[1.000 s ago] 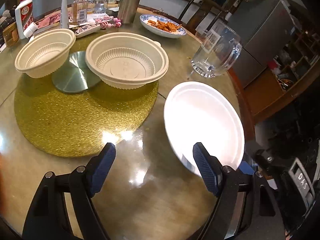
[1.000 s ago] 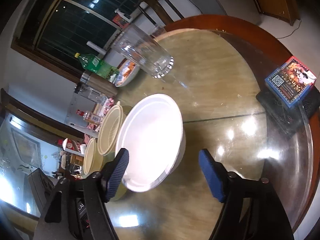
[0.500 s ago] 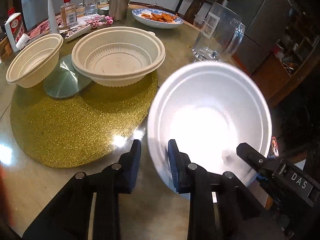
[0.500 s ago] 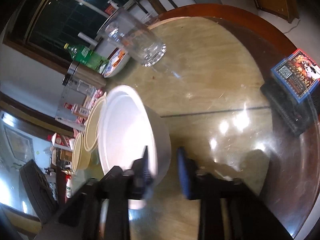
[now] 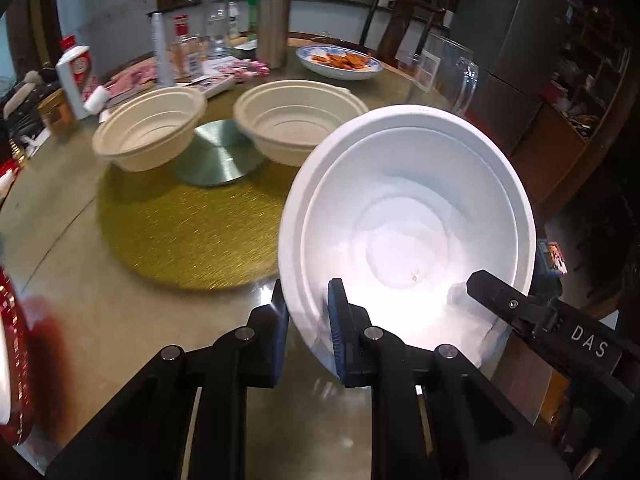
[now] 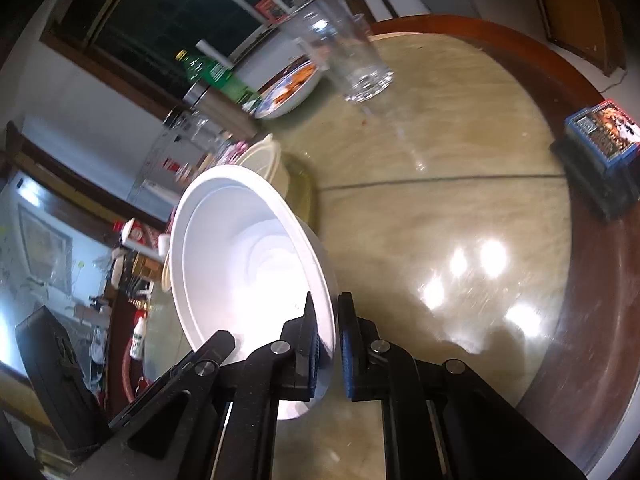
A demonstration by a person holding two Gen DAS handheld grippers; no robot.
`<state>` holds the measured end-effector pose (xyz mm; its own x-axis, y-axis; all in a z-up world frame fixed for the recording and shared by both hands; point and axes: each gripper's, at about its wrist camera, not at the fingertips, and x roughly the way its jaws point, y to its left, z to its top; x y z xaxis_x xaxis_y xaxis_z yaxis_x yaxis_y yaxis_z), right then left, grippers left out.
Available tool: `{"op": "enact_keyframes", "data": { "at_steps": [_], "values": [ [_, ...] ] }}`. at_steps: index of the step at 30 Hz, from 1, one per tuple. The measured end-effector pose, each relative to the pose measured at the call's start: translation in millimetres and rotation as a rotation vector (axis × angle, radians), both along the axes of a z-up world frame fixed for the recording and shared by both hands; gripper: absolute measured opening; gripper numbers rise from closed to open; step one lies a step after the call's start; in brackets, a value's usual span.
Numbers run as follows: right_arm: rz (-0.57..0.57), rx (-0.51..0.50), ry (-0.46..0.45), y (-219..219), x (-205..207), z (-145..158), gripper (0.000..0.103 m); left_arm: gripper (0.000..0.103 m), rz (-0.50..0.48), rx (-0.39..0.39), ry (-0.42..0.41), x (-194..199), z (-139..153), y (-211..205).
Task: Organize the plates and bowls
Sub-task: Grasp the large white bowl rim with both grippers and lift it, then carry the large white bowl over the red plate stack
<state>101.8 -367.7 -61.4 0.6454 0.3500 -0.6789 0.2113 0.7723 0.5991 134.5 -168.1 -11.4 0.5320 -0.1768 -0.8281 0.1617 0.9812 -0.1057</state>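
Note:
A white foam bowl (image 5: 408, 220) is tilted up off the table, its inside facing the cameras. My left gripper (image 5: 308, 292) is closing on the bowl's near left rim, blue pads on either side of the wall. In the right wrist view the same bowl (image 6: 248, 260) has my right gripper (image 6: 328, 304) closing on its opposite rim. Its black fingertip (image 5: 480, 278) shows at the bowl's right edge in the left wrist view. Two beige bowls, a smaller one (image 5: 152, 132) and a larger one (image 5: 300, 120), stand behind on a gold round mat (image 5: 192, 232).
A metal disc (image 5: 216, 152) lies between the beige bowls. Behind them are a glass mug (image 5: 452, 76), a plate of food (image 5: 340, 64), a steel flask (image 5: 272, 24) and bottles. A blue box (image 6: 604, 136) sits near the table's right edge.
Both grippers went from wide open to closed on the white bowl's rim. The bowl, flat on the table before, has been tipped up and lifted toward the beige bowls.

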Motion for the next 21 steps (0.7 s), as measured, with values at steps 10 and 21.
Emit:
{"op": "enact_keyframes", "data": {
  "at_steps": [10, 21],
  "values": [
    [0.057, -0.025, 0.004, 40.8, -24.8, 3.1, 0.008, 0.017, 0.048, 0.013, -0.01, -32.3, 1.0, 38.5],
    [0.12, -0.053, 0.001, 89.5, -38.1, 6.9, 0.008, 0.017, 0.114, -0.023, -0.014, -51.4, 3.0, 84.3]
  ]
}}
